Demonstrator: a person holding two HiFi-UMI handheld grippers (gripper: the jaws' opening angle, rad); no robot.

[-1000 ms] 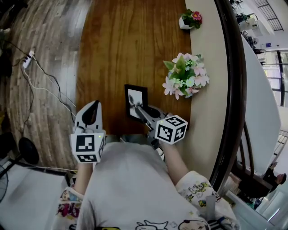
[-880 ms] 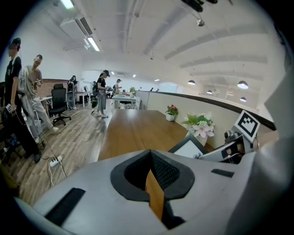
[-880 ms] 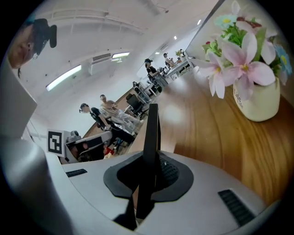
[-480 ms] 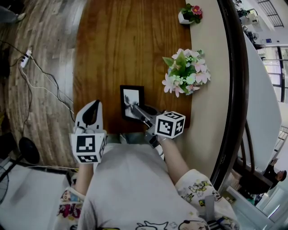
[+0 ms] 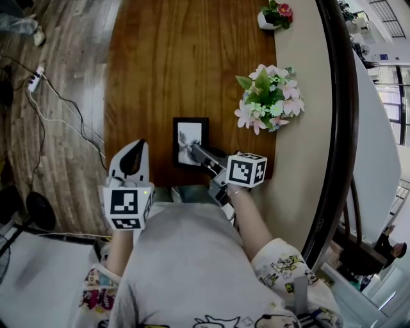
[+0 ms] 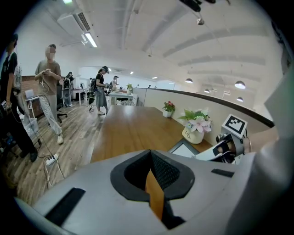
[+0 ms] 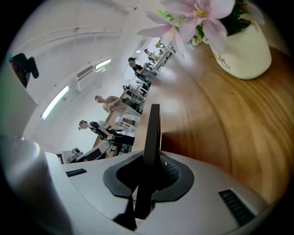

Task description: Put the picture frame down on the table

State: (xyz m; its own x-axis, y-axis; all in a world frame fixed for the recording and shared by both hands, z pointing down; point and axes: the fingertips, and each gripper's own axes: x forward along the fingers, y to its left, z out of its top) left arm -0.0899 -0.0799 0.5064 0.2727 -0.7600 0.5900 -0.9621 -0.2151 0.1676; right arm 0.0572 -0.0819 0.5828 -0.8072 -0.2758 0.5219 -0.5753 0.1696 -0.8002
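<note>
The black picture frame [image 5: 190,141] with a white mat and a small print lies face up near the near edge of the brown wooden table [image 5: 179,57]. My right gripper [image 5: 200,154] is shut on its near right edge. In the right gripper view the frame [image 7: 151,133] shows edge-on, clamped between the jaws of the right gripper [image 7: 147,170]. I cannot tell whether the frame touches the wood. My left gripper [image 5: 133,152] hovers left of the frame at the table's near left corner, shut and holding nothing. From the left gripper [image 6: 154,183] the frame [image 6: 183,148] sits ahead to the right.
A white pot of pink flowers [image 5: 268,97] stands just right of the frame, by the beige ledge [image 5: 298,160]. A smaller plant pot [image 5: 275,14] is at the far right. Cables and a power strip [image 5: 35,80] lie on the floor at left. People stand in the distance [image 6: 48,92].
The right gripper has carried the frame slightly left and toward the table's near edge. The left gripper has stayed where it was.
</note>
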